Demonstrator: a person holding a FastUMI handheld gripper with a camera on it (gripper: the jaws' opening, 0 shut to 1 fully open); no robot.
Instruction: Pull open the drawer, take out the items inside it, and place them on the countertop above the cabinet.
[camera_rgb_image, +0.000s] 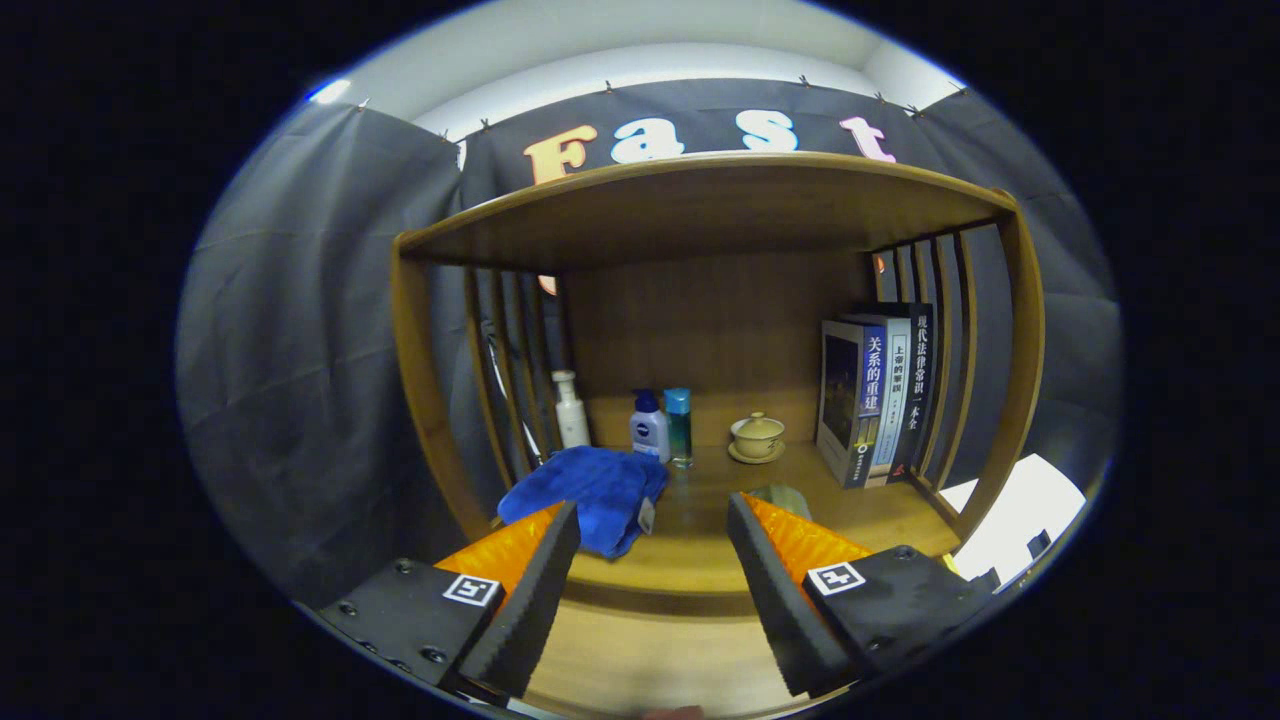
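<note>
Jaws spread apart with nothing between them, I hover my gripper (652, 520) over the bench (690, 560), where the blue cloth (590, 490) already lies just ahead; any further drawer items remain

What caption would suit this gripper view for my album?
Open fingers hover before a wooden countertop holding a blue cloth, bottles, a lidded cup and books.
</note>
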